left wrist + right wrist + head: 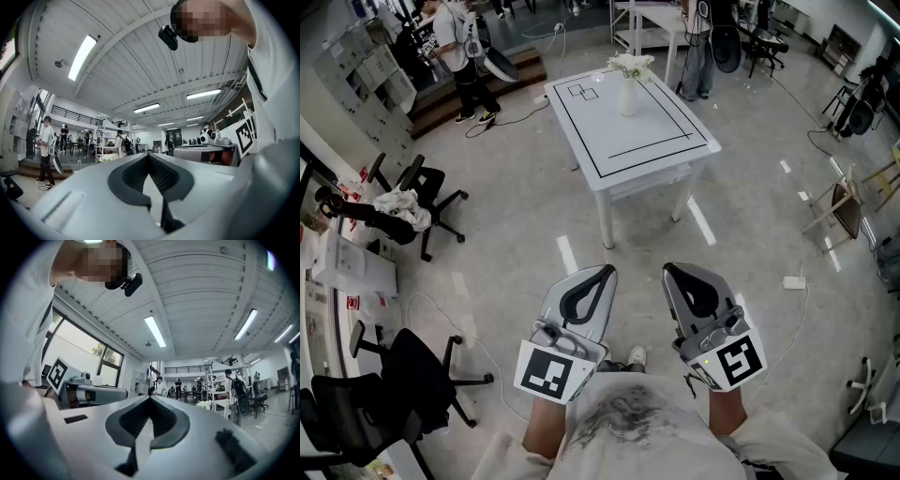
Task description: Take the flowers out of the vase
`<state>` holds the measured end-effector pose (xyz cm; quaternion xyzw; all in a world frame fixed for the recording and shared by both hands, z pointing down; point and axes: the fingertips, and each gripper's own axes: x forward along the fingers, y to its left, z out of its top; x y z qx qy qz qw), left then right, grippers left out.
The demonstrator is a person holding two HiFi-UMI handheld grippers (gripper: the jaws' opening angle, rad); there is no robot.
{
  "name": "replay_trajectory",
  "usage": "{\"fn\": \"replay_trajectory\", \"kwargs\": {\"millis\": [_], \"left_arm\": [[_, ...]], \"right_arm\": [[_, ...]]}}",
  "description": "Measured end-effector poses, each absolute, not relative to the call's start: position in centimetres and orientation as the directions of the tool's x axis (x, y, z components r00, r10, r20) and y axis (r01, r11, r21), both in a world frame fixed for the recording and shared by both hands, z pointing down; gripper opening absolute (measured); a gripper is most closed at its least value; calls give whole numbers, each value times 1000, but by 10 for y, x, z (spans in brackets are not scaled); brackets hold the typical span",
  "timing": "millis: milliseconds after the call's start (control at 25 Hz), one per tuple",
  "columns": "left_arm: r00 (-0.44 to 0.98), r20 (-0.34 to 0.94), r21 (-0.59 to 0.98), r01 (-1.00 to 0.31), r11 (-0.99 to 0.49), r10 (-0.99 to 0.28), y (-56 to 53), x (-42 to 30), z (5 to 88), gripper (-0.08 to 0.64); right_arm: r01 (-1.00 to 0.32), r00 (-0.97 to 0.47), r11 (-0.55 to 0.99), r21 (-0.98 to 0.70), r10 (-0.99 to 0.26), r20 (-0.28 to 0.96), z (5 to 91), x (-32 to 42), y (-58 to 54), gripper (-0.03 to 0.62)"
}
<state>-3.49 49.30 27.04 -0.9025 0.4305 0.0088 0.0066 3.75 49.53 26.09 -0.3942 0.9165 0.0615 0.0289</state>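
I hold the 2 grippers level in front of my body: left gripper (602,274) and right gripper (672,272), jaws fully closed, nothing between them. The vase (627,97) stands upright near the far end of the table (675,131), well apart from both. The flowers (631,65) point up, long axis vertical. Risk: an off-axis pull would likely tip the vase; hard clamping may crush the stems.

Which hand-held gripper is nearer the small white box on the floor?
Right. The right hand-held gripper is left of the white box; the left hand-held gripper is farther left.
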Motion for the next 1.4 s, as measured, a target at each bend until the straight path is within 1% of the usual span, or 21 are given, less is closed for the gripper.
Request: {"fn": "replay_trajectory", "kwargs": {"millis": [400, 560, 880, 1000, 1120, 1280, 1400], "left_arm": [[616, -21, -30, -788, -615, -788, 494, -22, 268, 8], [611, -35, -44, -792, -609, -791, 499, -14, 263, 8], [609, 6, -31, -793, -609, -793, 502, 5, 274, 8], [607, -31, -75, -794, -604, -794, 495, 3, 275, 8], [609, -82, -79, -793, -604, -789, 482, 2, 272, 8], [616, -12, -34, -788, -615, -788, 461, -3, 284, 8], [623, -21, -40, -782, -622, -782, 443, -7, 284, 8]], "right_arm": [[-732, -681, 678, 75, -723, -117, 264, 55, 493, 15], [-698, -715, 714, 53, -691, -103, 265, 59, 498, 15], [-700, -713, 713, 48, -694, -99, 272, 74, 495, 15], [-697, -717, 716, 46, -692, -90, 276, 74, 488, 15], [-696, -718, 717, 48, -691, -82, 280, 71, 476, 15], [-700, -714, 712, 52, -696, -75, 283, 64, 456, 15], [-704, -710, 707, 58, -701, -68, 282, 60, 440, 15]]}}
